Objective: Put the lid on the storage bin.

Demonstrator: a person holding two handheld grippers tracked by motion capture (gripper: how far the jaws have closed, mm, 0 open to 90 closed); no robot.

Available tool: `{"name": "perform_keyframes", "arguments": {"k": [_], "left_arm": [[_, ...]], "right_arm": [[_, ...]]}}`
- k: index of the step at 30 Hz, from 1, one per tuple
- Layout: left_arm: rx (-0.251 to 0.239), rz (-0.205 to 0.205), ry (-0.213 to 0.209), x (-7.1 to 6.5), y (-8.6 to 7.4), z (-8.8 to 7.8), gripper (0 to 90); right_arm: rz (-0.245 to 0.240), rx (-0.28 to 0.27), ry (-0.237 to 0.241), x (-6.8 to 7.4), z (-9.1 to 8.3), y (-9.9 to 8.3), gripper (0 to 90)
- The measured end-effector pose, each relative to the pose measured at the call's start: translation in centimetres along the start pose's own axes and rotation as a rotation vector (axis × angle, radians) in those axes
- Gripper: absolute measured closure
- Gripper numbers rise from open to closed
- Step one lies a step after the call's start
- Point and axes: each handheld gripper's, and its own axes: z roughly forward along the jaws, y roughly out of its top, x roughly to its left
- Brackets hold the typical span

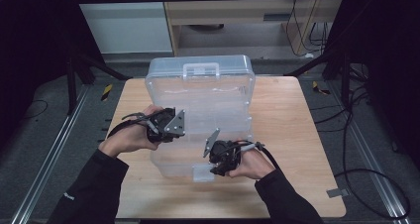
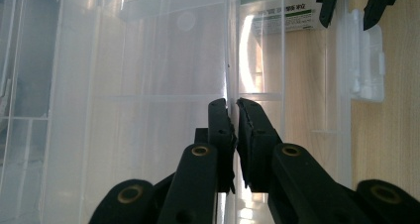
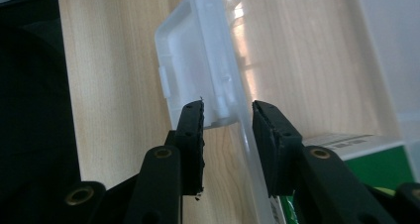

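Observation:
A clear plastic organiser box [image 1: 200,90] with a carry handle [image 1: 200,69] lies on the wooden table [image 1: 297,135]. My left gripper [image 1: 184,129] reaches in from the box's left side. In the left gripper view its jaws [image 2: 233,107] stand almost together, pinching a thin clear edge of the box [image 2: 230,60]. My right gripper [image 1: 214,170] is at the box's front edge by the clear latch [image 1: 202,173]. In the right gripper view the jaws [image 3: 225,110] stand apart, with the latch [image 3: 198,70] just at the fingertips and no pad pressing on it.
A green and white label [image 3: 366,154] shows through the clear plastic. Black frame legs and cables lie on the floor around the table. Bare wood runs along the table's right side and front strip [image 1: 223,199].

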Motion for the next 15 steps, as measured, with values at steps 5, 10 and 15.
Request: {"name": "perform_keyframes", "arguments": {"k": [5,10,15], "left_arm": [[-0.004,-0.003,0.005,0.0,-0.1,0.0,83.6],[0.000,-0.012,0.004,0.0,0.0,0.0,83.3],[-0.005,-0.025,0.002,0.0,-0.1,0.0,82.9]], "right_arm": [[0.042,-0.103,-0.042,0.0,-2.3,-1.0,68.4],[0.116,-0.253,-0.070,0.0,-5.0,-3.2,75.1],[0.201,-0.371,-0.098,-0.1,-6.8,-5.6,84.0]]}}
